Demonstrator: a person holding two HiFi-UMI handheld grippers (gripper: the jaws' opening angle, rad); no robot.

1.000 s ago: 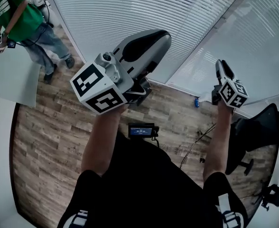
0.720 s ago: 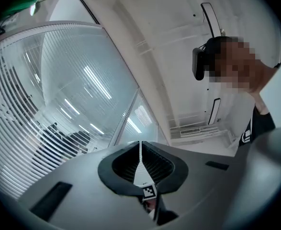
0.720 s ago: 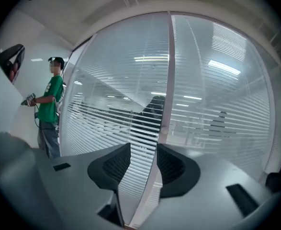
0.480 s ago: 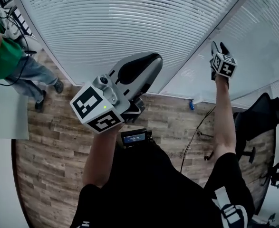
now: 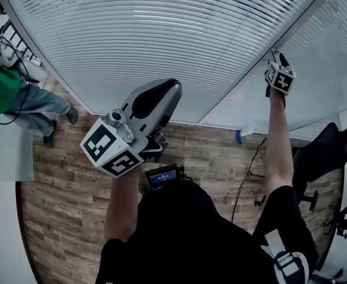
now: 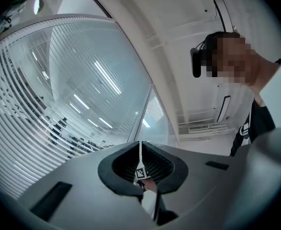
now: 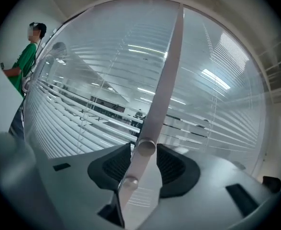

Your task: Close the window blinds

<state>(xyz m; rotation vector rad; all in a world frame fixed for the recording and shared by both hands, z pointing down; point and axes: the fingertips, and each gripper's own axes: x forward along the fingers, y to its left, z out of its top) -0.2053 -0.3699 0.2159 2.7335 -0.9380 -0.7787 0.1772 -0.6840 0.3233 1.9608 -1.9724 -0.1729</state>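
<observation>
Right tongs (image 7: 145,166) have just been opening: pads apart, the blind wand (image 7: 165,71) standing loose between them. Left tongs (image 6: 141,166) are pressed together, facing the blinds (image 5: 161,34).

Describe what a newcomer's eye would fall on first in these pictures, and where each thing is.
The white window blinds fill the top of the head view. Towards the right, the raised right gripper has just opened its jaws, with the blinds' wand between them. The left gripper, jaws together, looms large in the middle.
</observation>
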